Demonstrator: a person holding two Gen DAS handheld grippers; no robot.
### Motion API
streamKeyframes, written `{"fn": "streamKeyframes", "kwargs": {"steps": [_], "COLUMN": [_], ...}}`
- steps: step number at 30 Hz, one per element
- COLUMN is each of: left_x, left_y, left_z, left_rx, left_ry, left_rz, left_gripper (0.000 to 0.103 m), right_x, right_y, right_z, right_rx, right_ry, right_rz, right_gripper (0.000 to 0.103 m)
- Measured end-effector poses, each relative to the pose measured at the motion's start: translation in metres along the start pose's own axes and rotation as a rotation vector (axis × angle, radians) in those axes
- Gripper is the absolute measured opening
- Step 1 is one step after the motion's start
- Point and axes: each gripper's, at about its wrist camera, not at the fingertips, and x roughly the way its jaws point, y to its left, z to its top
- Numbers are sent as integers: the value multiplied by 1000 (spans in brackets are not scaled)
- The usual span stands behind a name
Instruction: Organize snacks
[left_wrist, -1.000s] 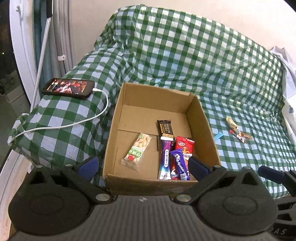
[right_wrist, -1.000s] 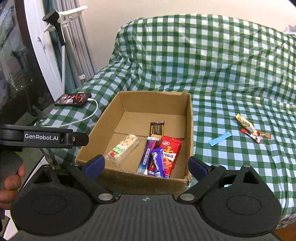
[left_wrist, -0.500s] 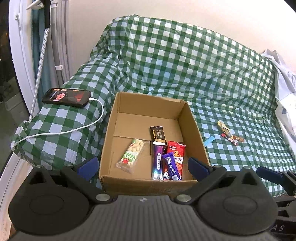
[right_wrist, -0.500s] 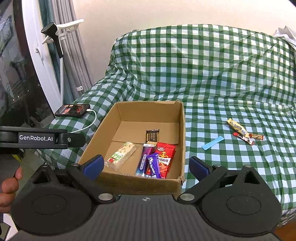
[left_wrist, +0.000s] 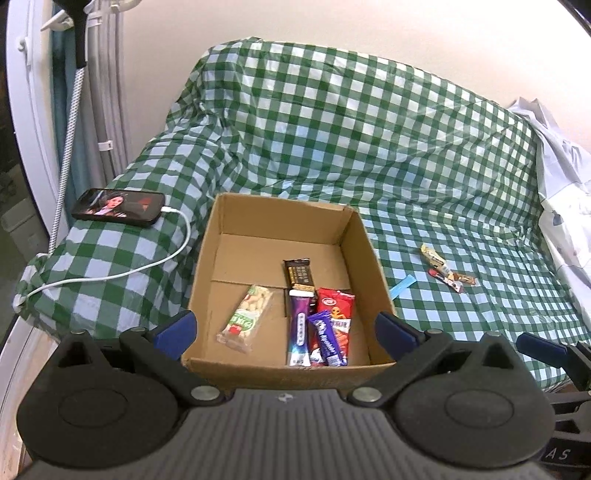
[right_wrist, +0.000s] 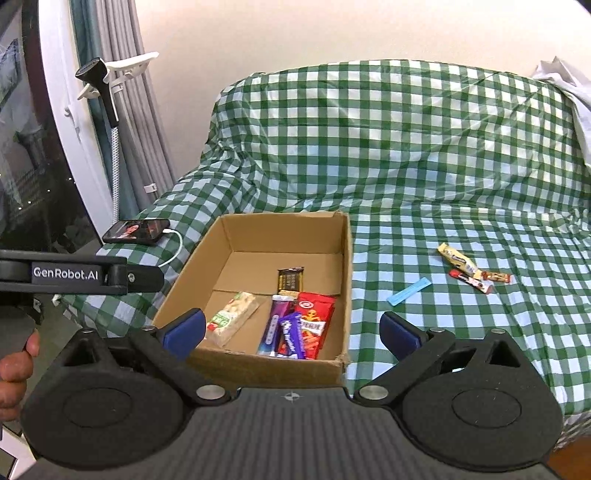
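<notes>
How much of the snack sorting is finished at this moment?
Done: five snacks lie inside the cardboard box. In hand: nothing; the left gripper and right gripper are both open. Left: the blue stick and three small bars on the checked cover.

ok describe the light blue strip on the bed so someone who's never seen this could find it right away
Start at the open cardboard box on the green checked bedspread. Just off the box's right wall, between it and a small cluster of wrapped snacks, the light blue strip lies flat and alone on the cloth. It is plain, flat and one colour, while those snacks have printed yellow, red and brown wrappers.
</notes>
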Motion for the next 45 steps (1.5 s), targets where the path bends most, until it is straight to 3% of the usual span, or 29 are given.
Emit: {"fn": "streamKeyframes", "kwargs": {"steps": [9,20,28,34,39,45], "left_x": [37,121,237,347,426,485], "left_y": [-44,-138,-216,-259,-272,-269], "left_z": [23,56,68,61,46,34], "left_rx": [76,203,341,390,395,421], "left_ry": [49,161,324,468,552,617], "left_rz": [-12,-75,-106,-102,-62,-45], "left_gripper": [103,103,103,103,103,103], "right_x": [10,49,110,175,240,321], "right_y": [-48,-157,-253,-312,-345,-361], "right_z": [7,10,6,3,1,-6], "right_rx": [67,148,204,214,188,121], "right_ry": [-9,-5,52,103,137,214], "right_rz": [-56,-199,-290,-297,-266,-232], "right_gripper": [100,100,100,100,100,100]}}
